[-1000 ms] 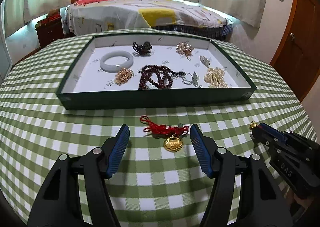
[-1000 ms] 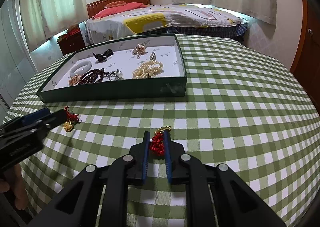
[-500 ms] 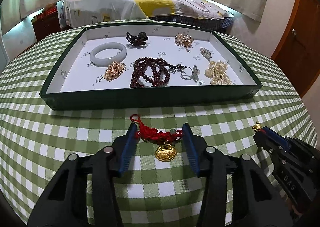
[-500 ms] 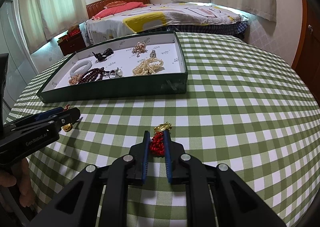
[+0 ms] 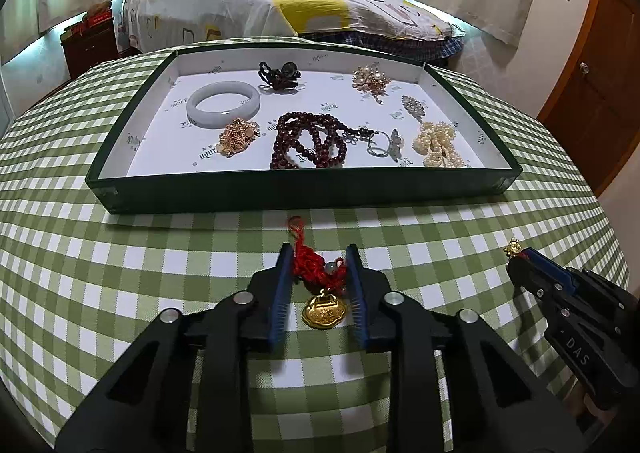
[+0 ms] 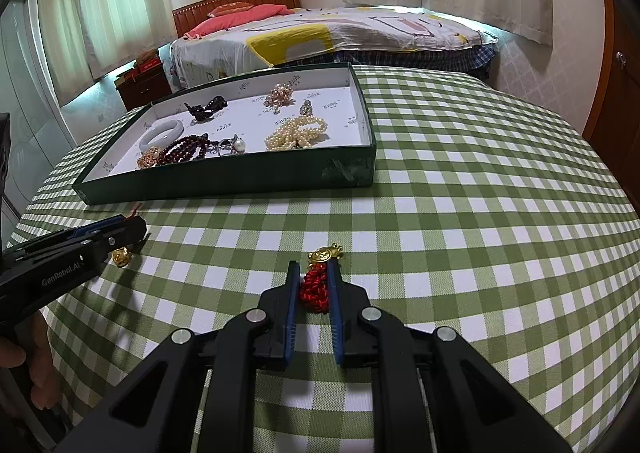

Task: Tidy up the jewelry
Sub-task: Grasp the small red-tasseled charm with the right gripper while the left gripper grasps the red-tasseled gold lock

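My left gripper (image 5: 319, 253) is shut on the red cord (image 5: 310, 271) of a charm with a gold lock pendant (image 5: 323, 310), on the green checked tablecloth in front of the tray. My right gripper (image 6: 313, 268) is shut on a second red knotted cord (image 6: 315, 289) with a gold charm (image 6: 325, 255) sticking out past the fingertips. It shows at the right in the left wrist view (image 5: 520, 257). The green jewelry tray (image 5: 304, 191) with a white floor holds a jade bangle (image 5: 223, 109), dark red beads (image 5: 310, 141), pearls (image 5: 438, 143) and brooches.
The round table's edge curves close on the left and right. A bed (image 5: 280, 9) stands behind the table, a wooden door (image 5: 596, 93) at the right. My left gripper body (image 6: 60, 259) lies at the left of the right wrist view.
My left gripper moved forward over the gold lock charm and closed on its red cord. The right gripper stayed shut on its red cord and shifted slightly.
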`<action>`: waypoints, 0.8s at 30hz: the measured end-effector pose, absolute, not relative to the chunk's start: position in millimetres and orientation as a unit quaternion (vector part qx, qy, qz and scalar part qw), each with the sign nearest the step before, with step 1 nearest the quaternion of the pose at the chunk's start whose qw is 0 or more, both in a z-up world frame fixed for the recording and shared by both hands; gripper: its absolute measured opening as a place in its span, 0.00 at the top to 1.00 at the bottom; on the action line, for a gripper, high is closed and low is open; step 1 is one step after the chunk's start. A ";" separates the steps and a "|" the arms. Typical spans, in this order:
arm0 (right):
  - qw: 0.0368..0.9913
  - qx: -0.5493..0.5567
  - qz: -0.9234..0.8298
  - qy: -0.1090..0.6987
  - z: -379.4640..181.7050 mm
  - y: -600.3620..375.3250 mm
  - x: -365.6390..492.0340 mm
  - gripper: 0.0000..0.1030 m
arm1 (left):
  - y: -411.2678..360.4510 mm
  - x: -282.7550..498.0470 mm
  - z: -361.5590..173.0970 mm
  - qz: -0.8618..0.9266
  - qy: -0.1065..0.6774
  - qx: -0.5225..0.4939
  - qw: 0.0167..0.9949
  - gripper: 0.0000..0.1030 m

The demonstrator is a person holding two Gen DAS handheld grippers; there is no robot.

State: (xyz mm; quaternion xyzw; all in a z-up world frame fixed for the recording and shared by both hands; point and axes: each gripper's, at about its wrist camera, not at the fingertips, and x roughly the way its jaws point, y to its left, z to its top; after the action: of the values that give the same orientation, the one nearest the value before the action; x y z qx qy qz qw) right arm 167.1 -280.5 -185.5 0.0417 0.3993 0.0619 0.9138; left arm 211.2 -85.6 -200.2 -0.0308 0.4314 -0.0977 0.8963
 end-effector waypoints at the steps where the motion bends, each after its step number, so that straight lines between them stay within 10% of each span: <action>1: 0.914 0.041 0.062 0.399 -185.7 -280.5 167.2 0.86 | -85.6 211.5 -200.2 -0.098 0.432 -0.031 0.896 0.76; 24: 0.916 0.037 0.060 0.396 -185.9 -279.9 166.2 0.86 | -81.2 211.5 -199.7 -0.102 0.431 -0.037 0.896 0.86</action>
State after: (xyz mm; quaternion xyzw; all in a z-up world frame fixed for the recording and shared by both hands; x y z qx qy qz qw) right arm 166.2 -279.9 -185.9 0.0366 0.3958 0.0600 0.9156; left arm 211.5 -81.2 -199.7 -0.0370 0.4314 -0.1020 0.8956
